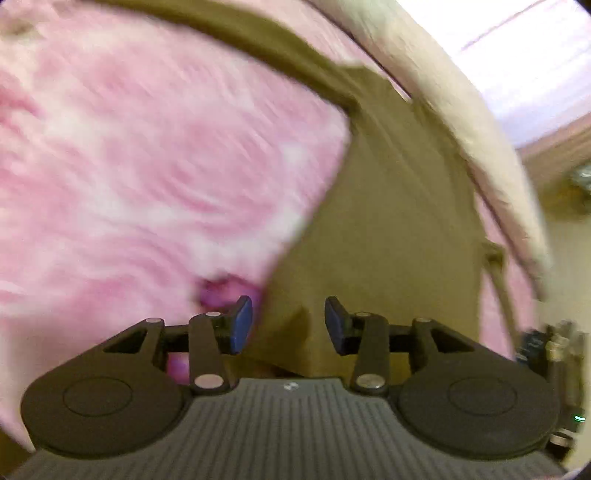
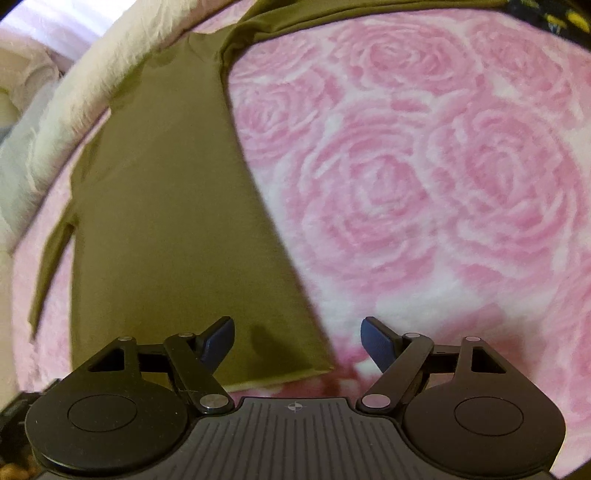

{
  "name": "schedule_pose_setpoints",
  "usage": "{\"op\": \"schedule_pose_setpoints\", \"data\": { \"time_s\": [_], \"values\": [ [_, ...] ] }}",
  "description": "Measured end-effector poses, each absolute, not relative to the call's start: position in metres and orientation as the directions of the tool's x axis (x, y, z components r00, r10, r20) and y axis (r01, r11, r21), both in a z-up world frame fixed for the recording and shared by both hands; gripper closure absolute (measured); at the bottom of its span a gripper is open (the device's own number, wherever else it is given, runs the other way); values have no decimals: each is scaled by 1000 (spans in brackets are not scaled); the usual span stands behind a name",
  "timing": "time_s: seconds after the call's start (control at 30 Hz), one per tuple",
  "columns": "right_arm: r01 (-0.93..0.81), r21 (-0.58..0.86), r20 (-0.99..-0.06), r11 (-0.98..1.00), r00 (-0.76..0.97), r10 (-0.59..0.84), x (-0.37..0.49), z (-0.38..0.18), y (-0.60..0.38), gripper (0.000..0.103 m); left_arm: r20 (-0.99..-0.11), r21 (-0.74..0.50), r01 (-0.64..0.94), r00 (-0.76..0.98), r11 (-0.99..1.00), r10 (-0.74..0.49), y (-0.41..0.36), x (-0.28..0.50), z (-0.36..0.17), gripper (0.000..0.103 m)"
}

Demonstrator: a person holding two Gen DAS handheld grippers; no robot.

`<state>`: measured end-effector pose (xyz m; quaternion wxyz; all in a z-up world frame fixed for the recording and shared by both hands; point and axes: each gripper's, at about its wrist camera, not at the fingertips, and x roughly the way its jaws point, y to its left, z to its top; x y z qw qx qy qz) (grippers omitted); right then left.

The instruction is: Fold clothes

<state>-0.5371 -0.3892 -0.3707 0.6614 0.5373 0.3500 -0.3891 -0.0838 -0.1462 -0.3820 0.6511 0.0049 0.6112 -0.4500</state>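
Right wrist view: olive shirt [image 2: 166, 206] flat on rose blanket [image 2: 424, 184], fold stage unclear; right tool [image 2: 297, 341], left tool [image 1: 289, 323] both released, empty, near hem.

Olive-green garment [image 2: 166, 206]: plain, long-sleeved, lying flat, folded lengthwise into a narrow strip; one sleeve stretched sideways at far end.

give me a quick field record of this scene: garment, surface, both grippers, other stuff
garment: olive-green long-sleeved top, lying mostly flat, one sleeve alongside its body
surface: pink rose-patterned fleece blanket
left gripper: open, over the olive fabric, holding nothing
right gripper: open, near the garment's bottom corner, holding nothing
other: fluffy cream blanket edge past the garment; dark fabric with yellow marks at the top corner
image quality: left wrist view is motion-blurred
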Motion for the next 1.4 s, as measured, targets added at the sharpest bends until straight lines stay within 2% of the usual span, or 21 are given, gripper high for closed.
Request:
{"op": "schedule_pose_setpoints", "data": {
  "time_s": [0.03,0.1,0.13,0.17,0.23,0.33,0.43,0.5,0.53,0.57,0.6,0.63,0.73,0.83,0.9,1.03,1.13,1.2,1.3,1.33,1.4],
  "values": [
    [884,451,-874,121,465,-143,-536,-371,-388,24,-800,-553,598,-188,580,-569,-153,-87,-390,87],
    [883,446,-874,149,465,-138,-530,-373,-387,43,-822,-498,664,-158,557,-547,-164,-95,-390,100],
    [887,431,-882,168,453,-130,-527,-374,-386,75,-817,-497,676,-153,545,-555,-162,-94,-385,101],
    [891,415,-890,183,439,-123,-525,-373,-384,95,-813,-494,687,-148,533,-563,-160,-94,-379,101],
    [893,403,-893,201,432,-126,-525,-367,-379,99,-805,-483,714,-134,508,-578,-149,-91,-365,101],
    [896,383,-900,224,416,-128,-527,-359,-372,101,-846,-423,738,-113,526,-521,-143,-91,-360,102],
    [908,376,-914,187,396,-84,-533,-369,-366,100,-924,-283,784,-68,553,-376,-143,-98,-372,99],
    [908,390,-915,152,401,-45,-537,-374,-370,100,-928,-278,779,-65,562,-368,-146,-99,-364,97],
    [910,391,-915,139,401,-49,-542,-371,-374,86,-924,-276,776,-51,567,-380,-149,-98,-357,97],
    [916,381,-917,127,392,-77,-548,-365,-381,51,-919,-275,773,-37,572,-393,-152,-98,-349,97],
    [922,370,-918,116,382,-105,-554,-358,-387,32,-910,-284,773,-31,567,-414,-158,-98,-344,97],
    [926,368,-915,87,377,-144,-563,-352,-396,24,-902,-293,776,-30,559,-431,-166,-99,-338,97],
    [910,409,-879,-74,370,-301,-607,-339,-433,24,-870,-343,777,-52,527,-490,-197,-105,-328,97],
    [793,529,-813,-302,372,-448,-663,-346,-478,51,-839,-410,751,-87,518,-538,-228,-115,-327,97],
    [688,602,-766,-405,356,-535,-692,-355,-505,51,-824,-444,733,-108,516,-556,-247,-122,-332,97],
    [578,689,-683,-437,315,-659,-718,-370,-560,51,-821,-459,717,-116,524,-560,-268,-130,-336,97],
    [557,673,-696,-487,253,-672,-724,-385,-594,52,-822,-461,709,-116,533,-557,-281,-134,-340,95],
    [515,677,-699,-525,227,-678,-727,-398,-606,57,-824,-462,704,-116,539,-555,-290,-136,-342,94],
    [472,698,-682,-539,208,-701,-728,-409,-616,77,-825,-464,696,-115,548,-553,-303,-140,-345,94],
    [479,697,-682,-534,212,-701,-727,-409,-618,99,-826,-465,693,-115,551,-552,-308,-142,-346,94],
    [519,693,-674,-500,221,-705,-723,-404,-620,101,-827,-465,693,-119,550,-549,-314,-144,-347,94]
  ]
}}
